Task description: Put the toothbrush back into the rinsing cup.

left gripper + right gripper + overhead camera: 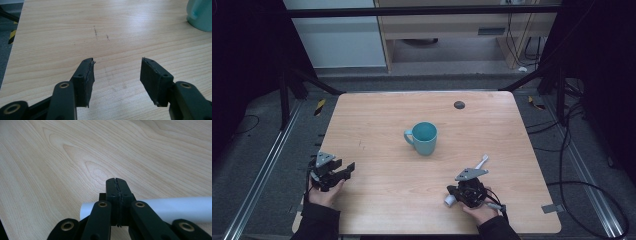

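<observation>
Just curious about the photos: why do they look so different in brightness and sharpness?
High view: dim, dark surroundings, soft detail, mug evenly lit. Left gripper view: bright glare washes the table near the mug; jaws sharp. Right gripper view: even light, the close jaws and white tube slightly soft.

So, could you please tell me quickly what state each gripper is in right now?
Left gripper: open, holding nothing.
Right gripper: closed, over a white plastic cylinder-shaped handle; grip cannot be told.

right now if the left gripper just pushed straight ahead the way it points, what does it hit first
Probably nothing soon: the open left gripper points over bare table. The teal mug sits off to the right of that line, so it would likely pass beside it, though depth is hard to judge.
</observation>
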A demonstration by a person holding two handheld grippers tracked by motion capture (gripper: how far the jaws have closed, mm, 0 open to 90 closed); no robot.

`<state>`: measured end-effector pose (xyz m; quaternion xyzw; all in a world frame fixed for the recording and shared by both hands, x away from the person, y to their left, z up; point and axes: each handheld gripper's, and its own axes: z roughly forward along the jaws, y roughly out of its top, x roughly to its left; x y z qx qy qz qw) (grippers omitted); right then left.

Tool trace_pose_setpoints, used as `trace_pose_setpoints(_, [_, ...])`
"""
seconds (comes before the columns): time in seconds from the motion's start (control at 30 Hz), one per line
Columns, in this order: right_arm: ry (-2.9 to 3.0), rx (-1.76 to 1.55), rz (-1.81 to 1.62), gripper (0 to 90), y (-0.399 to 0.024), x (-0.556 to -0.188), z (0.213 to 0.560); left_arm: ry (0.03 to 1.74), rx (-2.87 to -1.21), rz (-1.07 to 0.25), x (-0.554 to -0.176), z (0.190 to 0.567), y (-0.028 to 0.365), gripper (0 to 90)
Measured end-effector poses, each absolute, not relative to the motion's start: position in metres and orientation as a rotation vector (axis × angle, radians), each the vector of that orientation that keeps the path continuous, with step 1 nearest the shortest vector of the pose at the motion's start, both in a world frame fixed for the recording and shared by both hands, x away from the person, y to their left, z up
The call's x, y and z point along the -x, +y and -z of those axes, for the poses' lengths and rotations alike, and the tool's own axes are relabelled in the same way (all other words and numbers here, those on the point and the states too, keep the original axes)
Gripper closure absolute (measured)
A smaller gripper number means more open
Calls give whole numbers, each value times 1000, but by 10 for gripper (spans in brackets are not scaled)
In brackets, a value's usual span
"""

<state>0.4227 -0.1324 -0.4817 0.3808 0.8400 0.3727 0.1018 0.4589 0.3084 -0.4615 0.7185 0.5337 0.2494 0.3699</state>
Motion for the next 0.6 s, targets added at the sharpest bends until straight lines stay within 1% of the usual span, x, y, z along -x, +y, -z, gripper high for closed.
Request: trace_pose_setpoints(0.6, [2492,-1138,-1081,897,-138,-420,482,1368,-1840,-642,-458,461,308,440])
